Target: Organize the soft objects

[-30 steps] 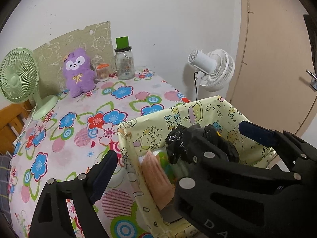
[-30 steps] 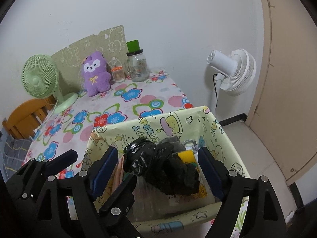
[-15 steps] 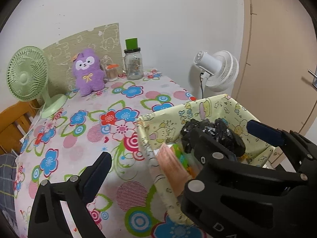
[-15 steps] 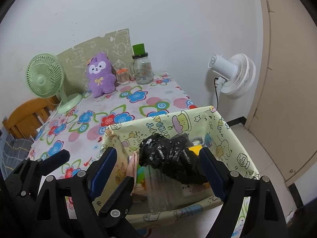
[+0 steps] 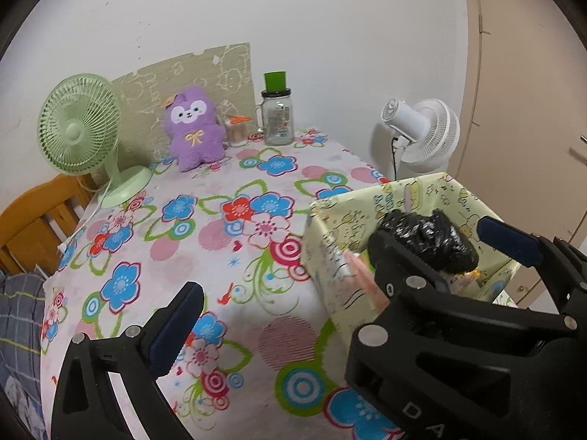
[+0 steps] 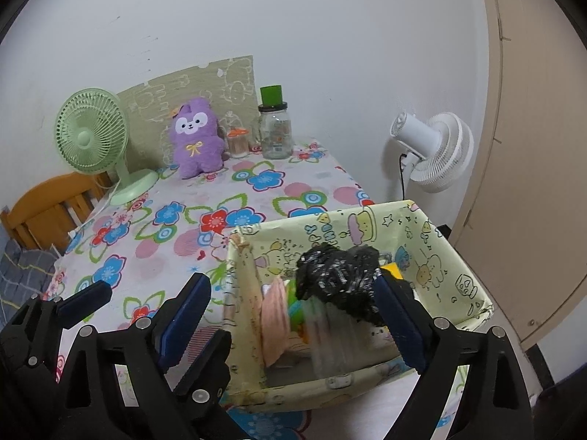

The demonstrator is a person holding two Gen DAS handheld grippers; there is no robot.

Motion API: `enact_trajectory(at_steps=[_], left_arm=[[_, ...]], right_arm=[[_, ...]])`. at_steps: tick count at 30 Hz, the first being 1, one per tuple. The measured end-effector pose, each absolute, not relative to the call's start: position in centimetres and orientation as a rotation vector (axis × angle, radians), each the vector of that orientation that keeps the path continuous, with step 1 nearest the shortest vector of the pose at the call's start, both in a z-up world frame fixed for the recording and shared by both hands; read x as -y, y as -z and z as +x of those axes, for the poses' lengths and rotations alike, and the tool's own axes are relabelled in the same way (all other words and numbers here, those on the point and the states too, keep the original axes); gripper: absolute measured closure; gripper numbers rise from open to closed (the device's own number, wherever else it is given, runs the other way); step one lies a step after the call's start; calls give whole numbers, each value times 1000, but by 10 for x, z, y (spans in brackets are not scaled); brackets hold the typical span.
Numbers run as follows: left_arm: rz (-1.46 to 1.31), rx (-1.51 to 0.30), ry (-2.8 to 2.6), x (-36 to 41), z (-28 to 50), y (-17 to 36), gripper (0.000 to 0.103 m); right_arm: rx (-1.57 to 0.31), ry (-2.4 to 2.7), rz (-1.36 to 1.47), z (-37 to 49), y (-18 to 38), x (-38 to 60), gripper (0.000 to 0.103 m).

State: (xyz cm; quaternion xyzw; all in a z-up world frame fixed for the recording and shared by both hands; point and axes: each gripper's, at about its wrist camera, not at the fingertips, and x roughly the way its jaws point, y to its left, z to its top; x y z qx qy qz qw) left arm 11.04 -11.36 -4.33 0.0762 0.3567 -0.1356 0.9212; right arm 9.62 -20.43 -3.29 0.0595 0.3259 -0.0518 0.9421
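Note:
A yellow-green fabric storage box (image 5: 332, 234) (image 6: 433, 256) stands at the near right edge of the flowered table. A crumpled black bag (image 5: 429, 238) (image 6: 337, 275) and a folded pink cloth (image 6: 275, 315) lie in it. A purple plush toy (image 5: 192, 128) (image 6: 196, 137) sits upright at the far end against the wall. My left gripper (image 5: 337, 286) is open and empty, straddling the box's left wall. My right gripper (image 6: 293, 319) is open and empty above the box's near side.
A green desk fan (image 5: 82, 124) stands at the far left. A glass jar with a green lid (image 5: 277, 113) and a small orange-lidded jar (image 5: 236, 130) stand beside the plush. A white fan (image 5: 425, 135) hangs past the table's right edge. A wooden chair (image 5: 33, 220) is left.
Both grippers have pulled back and up from the box, so more of the table shows. The box and its contents stay put. Both stay open.

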Motion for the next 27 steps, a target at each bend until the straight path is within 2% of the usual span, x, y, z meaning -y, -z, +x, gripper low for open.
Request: enact_trajectory(at_steps=[27], left_arm=[[93,-675,137,18,78,30,0]], right_arm=[[-586,24,68,68,13,135,9]])
